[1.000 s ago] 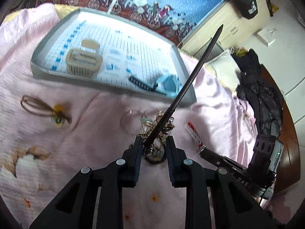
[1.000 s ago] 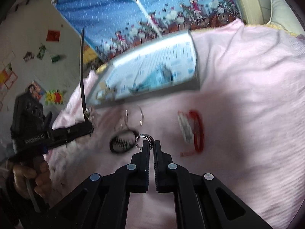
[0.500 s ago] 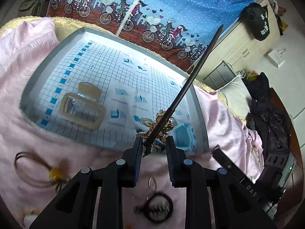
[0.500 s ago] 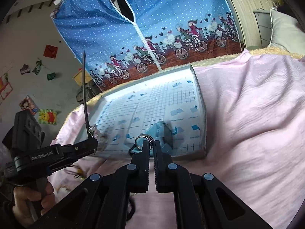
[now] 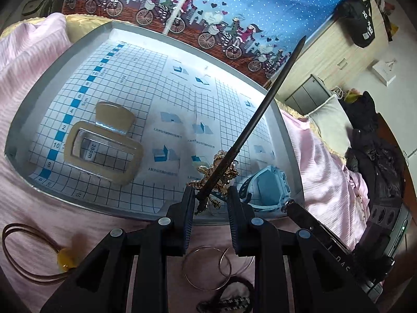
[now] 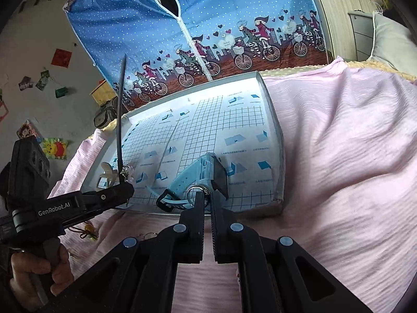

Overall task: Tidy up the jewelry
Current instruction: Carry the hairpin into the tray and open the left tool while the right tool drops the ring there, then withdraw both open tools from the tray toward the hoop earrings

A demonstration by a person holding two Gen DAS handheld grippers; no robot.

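A bed covered in a pink blanket (image 6: 351,156) carries the work, with a blue bicycle-print wardrobe cover (image 6: 208,26) behind it. Nearest the left-wrist camera, silver hoop rings (image 5: 208,268), a dark toothed hair clip (image 5: 226,302) and a brown cord with a yellow bead (image 5: 34,255) lie loose on the blanket, not yet sorted. The left gripper (image 5: 211,200) has its fingers partly closed on a long dark hair stick (image 5: 250,130) with a gold ornament (image 5: 217,172), held over the tray's near edge. The right gripper (image 6: 207,199), fingers nearly together, pinches a small silver ring (image 6: 196,190), also at the near edge. The grey tray (image 5: 289,140), lined with grid paper, already holds a beige claw clip (image 5: 104,146) on its left side and a light-blue watch (image 6: 200,174) near its near right corner. I judge the task roughly half done: two pieces are stowed, two are about to be placed, and the loose ones remain.
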